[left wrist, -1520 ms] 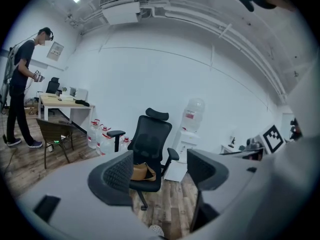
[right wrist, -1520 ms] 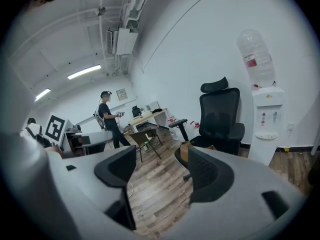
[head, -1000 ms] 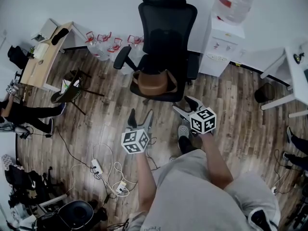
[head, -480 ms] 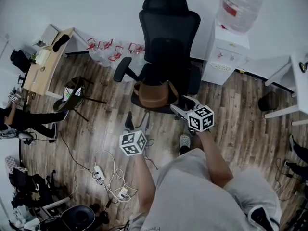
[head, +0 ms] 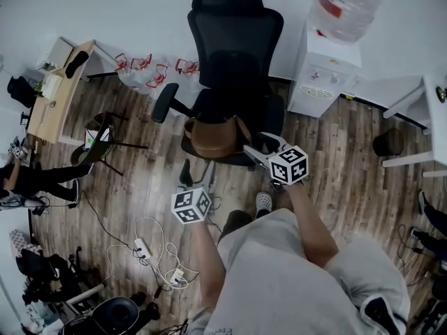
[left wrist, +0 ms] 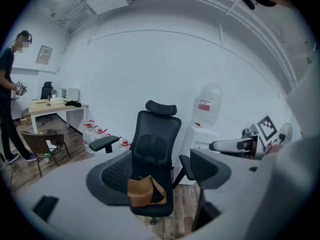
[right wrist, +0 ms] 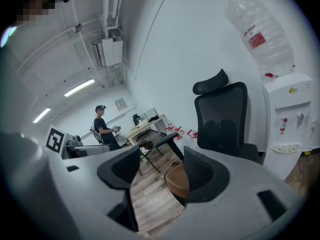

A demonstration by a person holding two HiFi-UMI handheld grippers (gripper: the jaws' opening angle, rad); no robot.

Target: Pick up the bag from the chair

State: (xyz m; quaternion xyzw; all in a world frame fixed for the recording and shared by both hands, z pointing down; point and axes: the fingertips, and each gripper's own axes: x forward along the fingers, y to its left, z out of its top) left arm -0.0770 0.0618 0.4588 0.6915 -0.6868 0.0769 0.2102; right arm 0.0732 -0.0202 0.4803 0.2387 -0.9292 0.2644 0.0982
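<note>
A tan leather bag (head: 215, 137) with a looped strap lies on the seat of a black mesh-backed office chair (head: 234, 54), toward the seat's front edge, below the backrest. Nothing is gripping it.

The left gripper (head: 198, 172) hangs in front of the chair, a little off the seat's front-left corner and low over the wood-plank floor (head: 126, 180). Its own view shows the jaws spread wide, holding nothing, with the chair seat and the bag framed in the gap well beyond them.

The right gripper (head: 262, 146) is at the chair's front-right corner, its tips close to the seat edge and just beside the bag. Its jaws stand apart too, released and empty; the bag's rounded side shows in the gap, partly hidden behind one pad. Whether a tip touches the seat cannot be told.

To the right of the chair stands a white water dispenser (head: 323, 75) topped by a large clear bottle (head: 347, 5). To the chair's left, clear jugs with red handles (head: 147, 72) sit along the wall, and farther left a light wooden desk (head: 56, 93). A white power strip with tangled cables (head: 140, 243) lies on the floor in front of the chair, to its left.
</note>
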